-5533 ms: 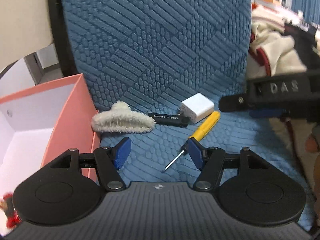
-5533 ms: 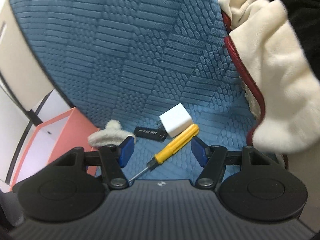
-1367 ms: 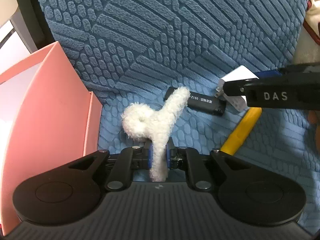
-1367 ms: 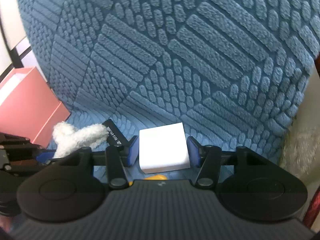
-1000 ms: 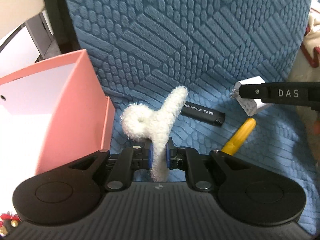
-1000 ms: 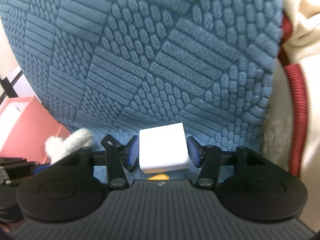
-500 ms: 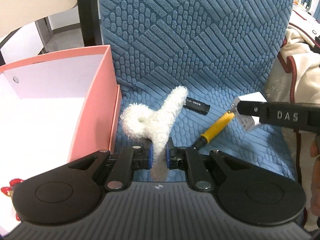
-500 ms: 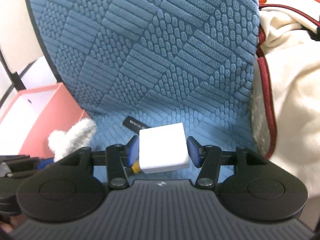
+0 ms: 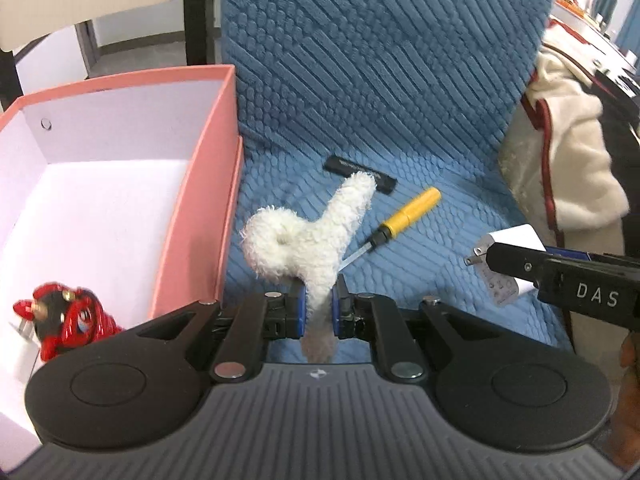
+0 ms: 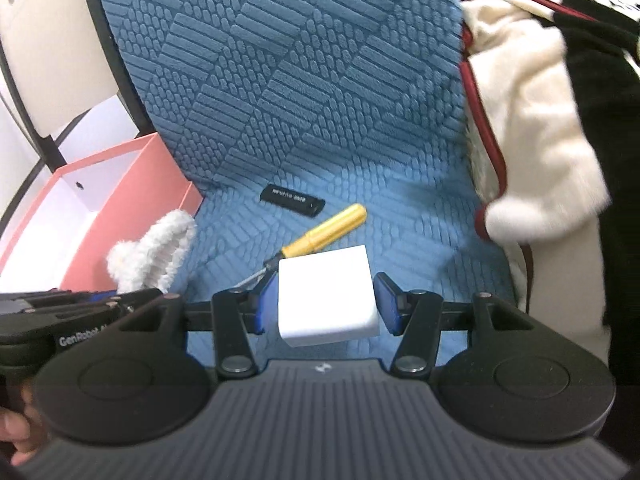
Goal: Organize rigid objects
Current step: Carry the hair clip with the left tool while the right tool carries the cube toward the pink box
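Blue quilted chair seat (image 9: 420,240), left-wrist view: left gripper (image 9: 319,306) clamps fluffy hair claw (image 9: 316,236) beside pink box (image 9: 200,184); red trinket (image 9: 64,316) already boxed.

Right-wrist view: right gripper (image 10: 326,304), half-spread, clasps white charger (image 10: 326,300). Right of the box, screwdriver (image 10: 324,232) and black stick (image 10: 292,200) remain.

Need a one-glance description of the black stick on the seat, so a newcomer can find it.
Start at the blue quilted chair seat, right of the pink box. Near the backrest crease lies the black stick, just behind the yellow-handled screwdriver. It is the only flat, black bar, with small white print.
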The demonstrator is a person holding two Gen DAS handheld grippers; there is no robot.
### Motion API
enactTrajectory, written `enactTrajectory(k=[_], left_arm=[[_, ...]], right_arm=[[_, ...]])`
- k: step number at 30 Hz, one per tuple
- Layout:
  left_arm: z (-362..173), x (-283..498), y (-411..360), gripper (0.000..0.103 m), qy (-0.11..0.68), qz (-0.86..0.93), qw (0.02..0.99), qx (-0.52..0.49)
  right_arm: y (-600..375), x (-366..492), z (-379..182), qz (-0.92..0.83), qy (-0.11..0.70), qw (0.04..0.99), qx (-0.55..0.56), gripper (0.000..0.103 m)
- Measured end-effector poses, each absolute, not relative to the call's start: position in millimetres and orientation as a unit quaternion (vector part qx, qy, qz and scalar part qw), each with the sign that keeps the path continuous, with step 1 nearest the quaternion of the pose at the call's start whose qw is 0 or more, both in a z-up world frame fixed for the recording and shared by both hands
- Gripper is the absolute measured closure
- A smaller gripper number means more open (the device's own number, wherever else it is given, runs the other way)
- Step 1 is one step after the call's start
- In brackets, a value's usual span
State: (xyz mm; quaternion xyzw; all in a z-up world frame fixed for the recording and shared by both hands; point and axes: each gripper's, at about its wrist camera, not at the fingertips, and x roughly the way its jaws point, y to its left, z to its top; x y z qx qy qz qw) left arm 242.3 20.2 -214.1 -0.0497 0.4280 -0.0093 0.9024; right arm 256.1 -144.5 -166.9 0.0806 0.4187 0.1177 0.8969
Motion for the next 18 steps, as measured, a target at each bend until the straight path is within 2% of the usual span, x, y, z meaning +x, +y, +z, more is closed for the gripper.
enactTrajectory(k=[18], left_arm=[[-178.4,194.1,15.8,0.088,0.417,-0.036,0.905,-0.075]], right_arm=[[-139.2,208.7,-130.7,0.111,0.406,0.902,0.092,0.048]])
